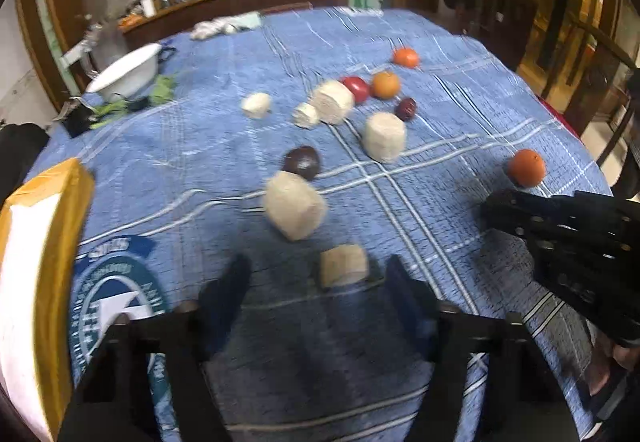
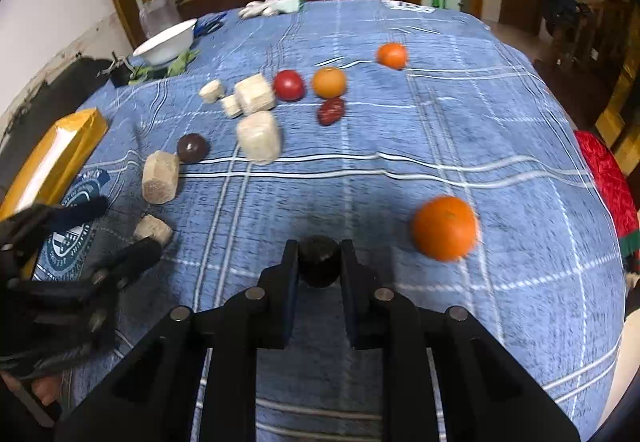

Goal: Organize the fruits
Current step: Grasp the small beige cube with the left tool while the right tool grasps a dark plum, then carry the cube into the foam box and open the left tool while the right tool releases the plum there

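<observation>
Gripping a dark round fruit (image 2: 319, 260), the right hand-held gripper (image 2: 319, 274) clamps its sides.

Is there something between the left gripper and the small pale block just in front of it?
Nothing visible. The small pale block lies on the blue cloth just ahead of the open left gripper, near its right finger. The larger pale block and dark fruit sit beyond it.

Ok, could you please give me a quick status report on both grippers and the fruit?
Right gripper shut on dark round fruit. Left gripper open, straddling small wooden block. Nearest orange loose on tablecloth, path clear.
</observation>
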The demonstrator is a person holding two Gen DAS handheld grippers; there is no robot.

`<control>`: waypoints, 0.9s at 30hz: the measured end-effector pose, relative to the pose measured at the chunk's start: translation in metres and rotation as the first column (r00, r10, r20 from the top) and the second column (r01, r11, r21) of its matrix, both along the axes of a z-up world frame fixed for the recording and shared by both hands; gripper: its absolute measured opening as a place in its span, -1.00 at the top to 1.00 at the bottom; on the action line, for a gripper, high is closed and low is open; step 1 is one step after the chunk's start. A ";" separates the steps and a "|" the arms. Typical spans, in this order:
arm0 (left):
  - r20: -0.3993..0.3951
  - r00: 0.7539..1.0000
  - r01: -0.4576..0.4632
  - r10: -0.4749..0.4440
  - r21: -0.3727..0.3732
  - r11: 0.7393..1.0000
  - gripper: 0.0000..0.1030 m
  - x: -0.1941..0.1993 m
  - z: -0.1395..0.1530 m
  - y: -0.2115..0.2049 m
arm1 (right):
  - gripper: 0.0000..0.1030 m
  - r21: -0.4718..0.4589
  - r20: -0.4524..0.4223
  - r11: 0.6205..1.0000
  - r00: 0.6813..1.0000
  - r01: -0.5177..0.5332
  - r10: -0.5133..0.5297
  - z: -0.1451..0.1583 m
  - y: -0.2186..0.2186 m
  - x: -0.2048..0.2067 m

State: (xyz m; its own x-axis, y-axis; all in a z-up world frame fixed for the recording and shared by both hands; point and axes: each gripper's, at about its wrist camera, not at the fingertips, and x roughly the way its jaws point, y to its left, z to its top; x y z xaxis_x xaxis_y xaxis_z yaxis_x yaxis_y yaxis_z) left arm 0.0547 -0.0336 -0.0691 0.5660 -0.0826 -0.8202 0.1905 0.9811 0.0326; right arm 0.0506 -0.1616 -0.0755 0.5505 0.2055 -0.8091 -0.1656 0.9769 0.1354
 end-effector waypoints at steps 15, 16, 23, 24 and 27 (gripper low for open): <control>0.061 0.996 -0.058 0.065 -0.098 0.993 0.52 -0.025 0.024 0.039 | 0.60 0.067 0.094 0.998 0.996 -0.007 0.001 0.030 -0.003 -0.025; 0.062 0.995 -0.065 0.072 -0.114 0.991 0.52 -0.028 0.026 0.045 | 0.60 0.067 0.100 0.998 0.995 -0.014 0.008 0.032 0.001 -0.026; 0.090 0.974 -0.195 0.208 -0.141 0.971 0.52 -0.054 0.039 0.101 | 0.59 0.066 0.131 0.991 0.986 -0.114 0.105 0.045 0.047 -0.035; 0.091 0.968 -0.218 0.232 -0.142 0.966 0.52 -0.057 0.041 0.111 | 0.59 0.068 0.134 0.990 0.984 -0.127 0.117 0.047 0.053 -0.036; 0.098 0.943 -0.305 0.319 -0.139 0.942 0.52 -0.066 0.046 0.140 | 0.59 0.073 0.143 0.980 0.975 -0.184 0.172 0.051 0.080 -0.034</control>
State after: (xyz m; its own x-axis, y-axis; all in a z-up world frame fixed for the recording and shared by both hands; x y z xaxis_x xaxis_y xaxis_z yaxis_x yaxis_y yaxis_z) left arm -0.0108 0.1067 -0.0232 0.6707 0.0200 -0.7415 -0.1238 0.9886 -0.0854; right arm 0.0165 -0.0819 -0.0244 0.6023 0.3752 -0.7046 -0.3581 0.9159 0.1815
